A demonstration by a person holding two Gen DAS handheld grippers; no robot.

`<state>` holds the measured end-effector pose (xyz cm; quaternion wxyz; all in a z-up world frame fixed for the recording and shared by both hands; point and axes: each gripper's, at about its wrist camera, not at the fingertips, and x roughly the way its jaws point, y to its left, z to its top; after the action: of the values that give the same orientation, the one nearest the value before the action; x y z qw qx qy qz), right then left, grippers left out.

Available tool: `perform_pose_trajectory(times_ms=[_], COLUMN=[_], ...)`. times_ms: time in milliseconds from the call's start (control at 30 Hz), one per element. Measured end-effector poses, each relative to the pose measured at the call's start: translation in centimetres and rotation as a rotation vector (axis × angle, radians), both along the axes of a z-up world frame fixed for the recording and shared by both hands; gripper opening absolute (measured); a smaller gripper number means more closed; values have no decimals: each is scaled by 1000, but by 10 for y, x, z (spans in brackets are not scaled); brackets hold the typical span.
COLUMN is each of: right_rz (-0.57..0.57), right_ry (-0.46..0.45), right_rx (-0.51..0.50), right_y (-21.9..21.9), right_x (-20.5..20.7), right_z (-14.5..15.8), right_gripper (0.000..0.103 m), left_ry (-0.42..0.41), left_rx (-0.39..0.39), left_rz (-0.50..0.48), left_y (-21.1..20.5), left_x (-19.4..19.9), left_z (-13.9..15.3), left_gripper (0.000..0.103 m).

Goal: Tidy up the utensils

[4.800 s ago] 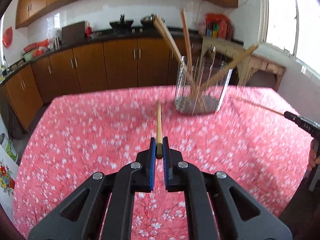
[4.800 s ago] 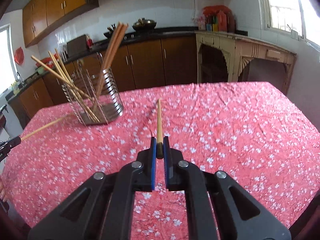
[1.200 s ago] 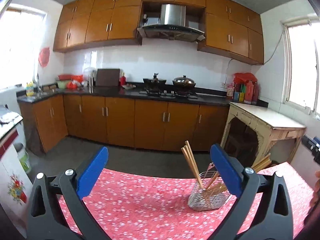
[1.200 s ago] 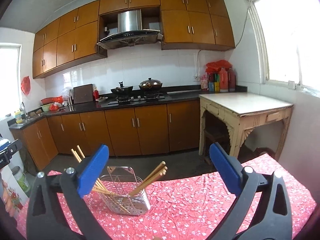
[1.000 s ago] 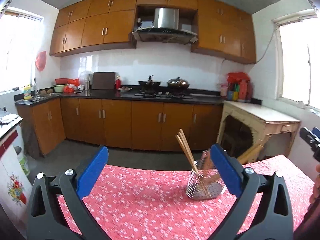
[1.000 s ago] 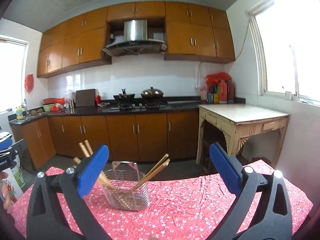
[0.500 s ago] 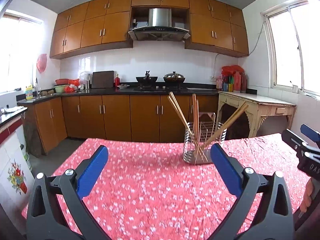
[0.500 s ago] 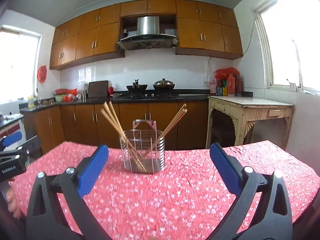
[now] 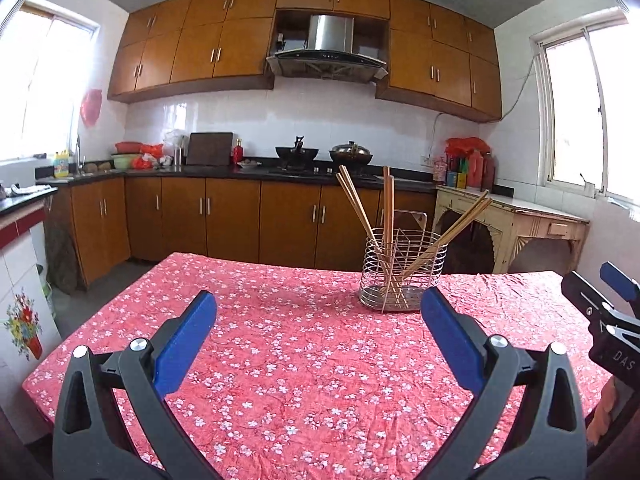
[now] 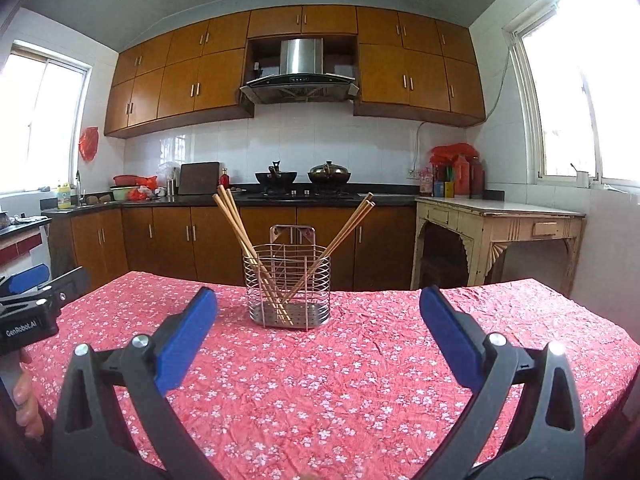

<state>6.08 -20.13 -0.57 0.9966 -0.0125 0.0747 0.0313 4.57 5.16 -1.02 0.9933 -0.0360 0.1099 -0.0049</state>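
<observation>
We take the wire holder (image 10: 288, 286) as our landmark: it stands upright on the red flowered worktop (image 9: 304, 360), and every chopstick we can find is already inside it, feet on its base, tops fanned out above the rim.

Starting at the left, the left gripper (image 9: 318, 334) has its jaws spread wide with nothing between them. From it the holder lies ahead and off to the right, well apart, roughly in line with the right-hand blue pad. In this view the chopsticks (image 9: 386, 236) split three ways: a pair leaning left, one almost vertical, a pair leaning right. The far end of the right gripper pokes in at the frame's right edge.

Moving right, the right gripper (image 10: 318, 330) also has its jaws wide apart and empty. The holder sits straight ahead of it, between the two pads and beyond them, so we judge this the better-placed hand for any further reach. The long axes of the sticks run steeply up and outward from the holder's base.

The right view shows only two bunches, a V; the near-vertical stick seen from the left is not separable here. It also shows the left gripper's body and a hand (image 10: 26, 400) at the holder's far left. Neither view shows a loose utensil on the cloth, though the strip just below each gripper is hidden. We judge the sorting done or nearly so.
</observation>
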Motion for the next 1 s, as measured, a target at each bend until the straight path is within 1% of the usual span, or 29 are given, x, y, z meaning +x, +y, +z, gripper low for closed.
perform_pose_trajectory(times_ms=[167, 300, 533, 1000], right_rz=[3, 1, -7, 3], right_ry=[-3, 2, -15, -15], right_rx=[18, 25, 22, 30], right_y=[-3, -4, -9, -11], right_x=[-2, -2, -5, -5], right_z=[0, -1, 0, 0], right_gripper=[99, 99, 99, 99], left_ry=[-21, -20, -37, -26], left_rx=[31, 32, 48, 34], left_rz=[-5, -23, -9, -18], left_y=[-6, -11, -14, -17], left_x=[-6, -7, -9, -5], left_z=[0, 0, 0, 0], left_gripper=[101, 101, 101, 101])
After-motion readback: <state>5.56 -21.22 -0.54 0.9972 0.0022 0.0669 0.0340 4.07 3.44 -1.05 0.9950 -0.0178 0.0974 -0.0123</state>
